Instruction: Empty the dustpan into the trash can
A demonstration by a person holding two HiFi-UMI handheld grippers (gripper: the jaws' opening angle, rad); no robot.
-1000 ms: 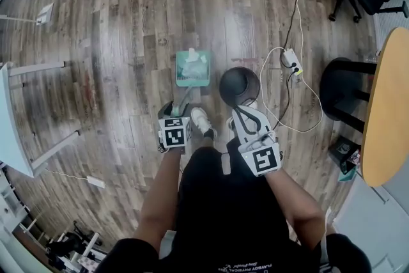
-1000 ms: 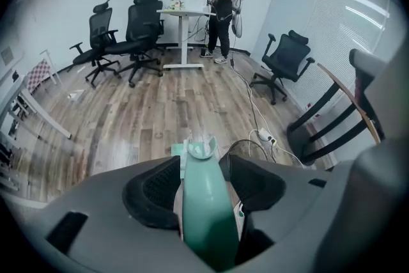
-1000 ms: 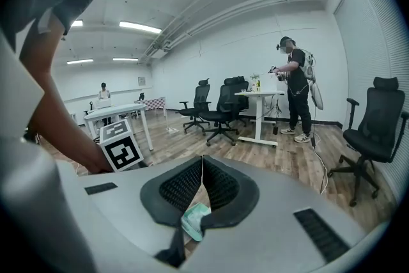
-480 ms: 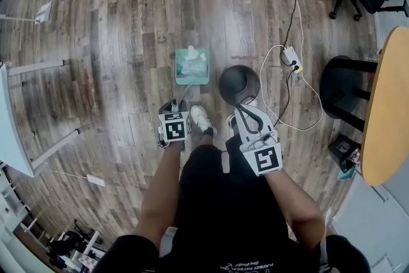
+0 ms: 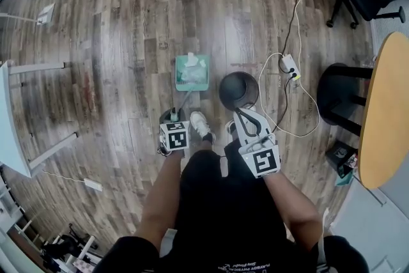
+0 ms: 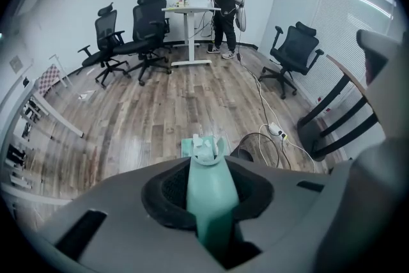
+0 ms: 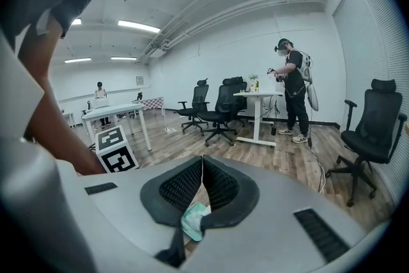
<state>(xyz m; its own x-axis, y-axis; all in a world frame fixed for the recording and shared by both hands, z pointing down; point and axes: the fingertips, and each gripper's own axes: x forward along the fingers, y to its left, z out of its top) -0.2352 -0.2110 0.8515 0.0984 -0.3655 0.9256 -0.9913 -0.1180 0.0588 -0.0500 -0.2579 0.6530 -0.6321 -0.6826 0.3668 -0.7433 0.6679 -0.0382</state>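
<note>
A green dustpan (image 5: 192, 71) with paper scraps in it lies on the wood floor, and its pan (image 6: 203, 145) shows ahead in the left gripper view. Its long green handle (image 6: 211, 195) runs back between the pads of my left gripper (image 5: 173, 116). Those jaws have just been closing and now press on the handle. The round black trash can (image 5: 239, 89) stands just right of the pan. My right gripper (image 5: 243, 113) hovers near the can's near rim. Its tips (image 7: 202, 160) meet and it is shut. A bit of green shows through the gap behind them.
A white power strip (image 5: 289, 62) with looping cables lies right of the can. A black stool (image 5: 339, 93) and a round wooden table (image 5: 383, 105) stand at the right, and white desk legs (image 5: 25, 137) at the left. Office chairs stand at the back. My shoe (image 5: 201, 123) is beside the left gripper.
The left gripper's jaws went from wide apart around the dustpan handle to closed in on it. Both hands stayed about where they were.
</note>
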